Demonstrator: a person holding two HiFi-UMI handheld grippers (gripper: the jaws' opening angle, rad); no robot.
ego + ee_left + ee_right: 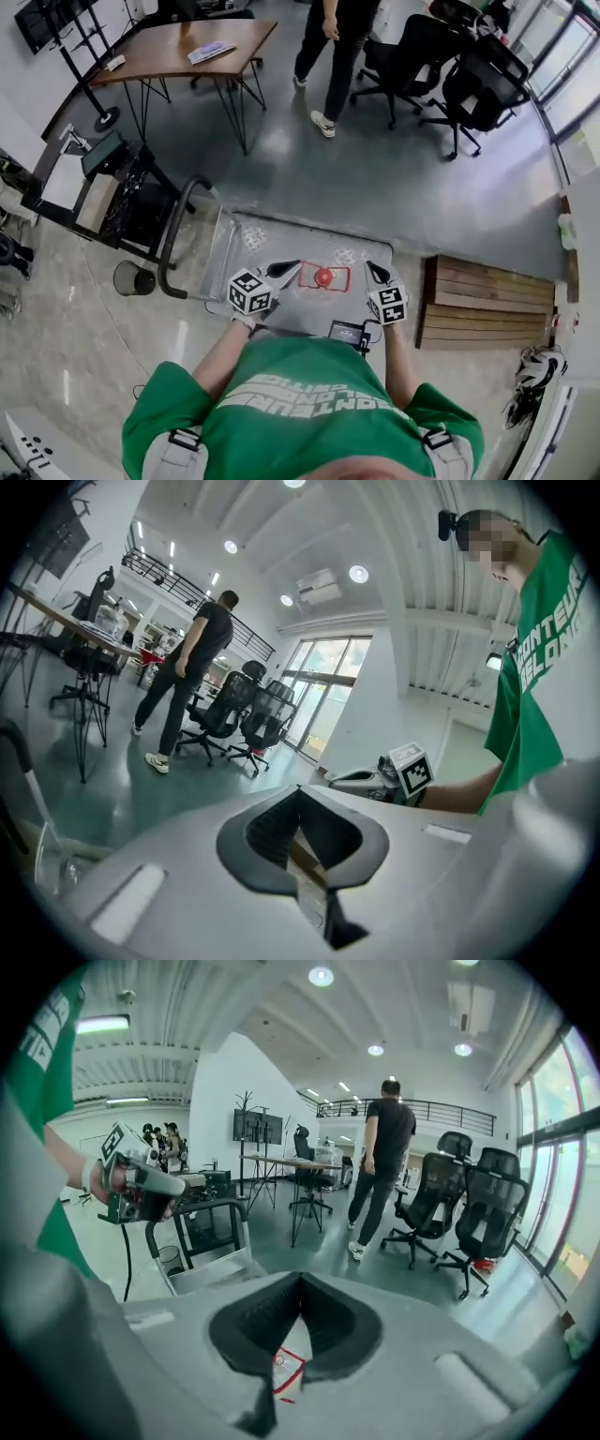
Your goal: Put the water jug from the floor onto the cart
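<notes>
The water jug (323,277), seen from above as a red cap inside a red-edged label, stands on the grey cart platform (272,239). The cart's dark handle (176,234) rises at its left end. My left gripper (286,270) hangs just left of the jug and above it, jaws shut with nothing between them. My right gripper (376,273) hangs to the jug's right, also shut and empty. In the right gripper view the red label (286,1372) shows below the shut right gripper (300,1279). The left gripper view looks over its shut jaws into the room.
A person in black (333,56) walks beyond the cart, near a wooden table (187,47) and office chairs (469,84). A slatted wooden platform (487,300) lies right of the cart. A small bin (134,278) and a black rack (122,197) stand to its left.
</notes>
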